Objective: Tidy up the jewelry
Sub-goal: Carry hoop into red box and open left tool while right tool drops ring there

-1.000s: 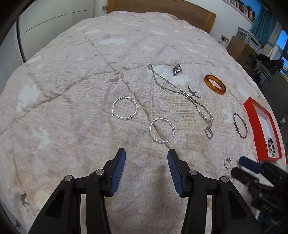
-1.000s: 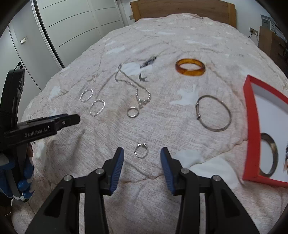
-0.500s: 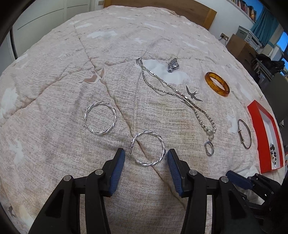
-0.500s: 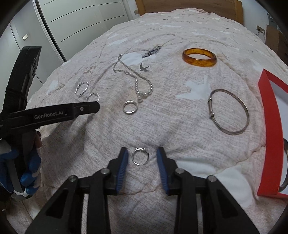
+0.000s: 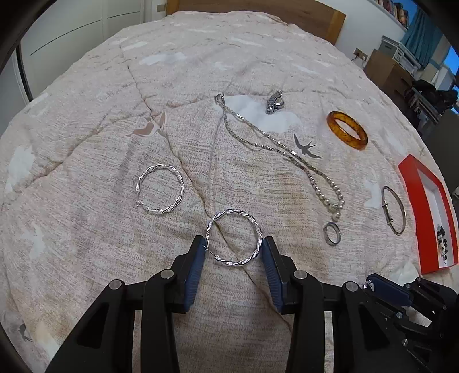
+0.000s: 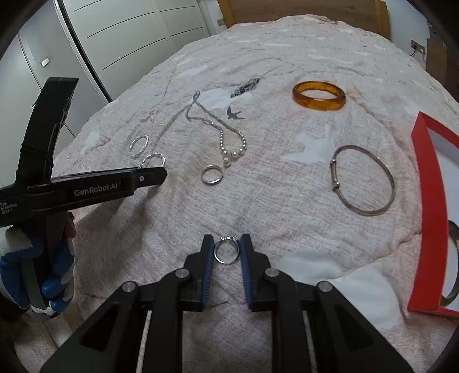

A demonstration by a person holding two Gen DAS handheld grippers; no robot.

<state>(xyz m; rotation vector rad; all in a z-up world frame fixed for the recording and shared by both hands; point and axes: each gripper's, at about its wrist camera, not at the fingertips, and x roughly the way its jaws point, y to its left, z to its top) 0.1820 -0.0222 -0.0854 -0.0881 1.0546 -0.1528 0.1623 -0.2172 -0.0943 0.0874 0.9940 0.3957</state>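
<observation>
Jewelry lies on a beige bedspread. My left gripper (image 5: pixel 231 248) is open, its fingers on either side of a twisted silver hoop (image 5: pixel 233 236). A second twisted hoop (image 5: pixel 159 192) lies to its left. My right gripper (image 6: pixel 226 246) is nearly closed around a small silver ring with a stone (image 6: pixel 226 250), pads just beside it. A plain silver ring (image 6: pixel 211 175), a silver chain with pearls (image 6: pixel 226 134), an amber bangle (image 6: pixel 318 95) and a thin silver bangle (image 6: pixel 363 180) lie further out. A red box (image 6: pixel 430 200) stands at the right.
The red box also shows in the left wrist view (image 5: pixel 413 200), holding dark beads. A silver pendant (image 5: pixel 274 102) lies near the chain's far end. The left gripper's body (image 6: pixel 86 186) crosses the right wrist view. A wooden headboard (image 5: pixel 258 8) and wardrobes (image 6: pixel 129 43) lie beyond.
Both grippers have moved forward and down. The left fingers now flank the twisted hoop. The right fingers have narrowed around the small stone ring.
</observation>
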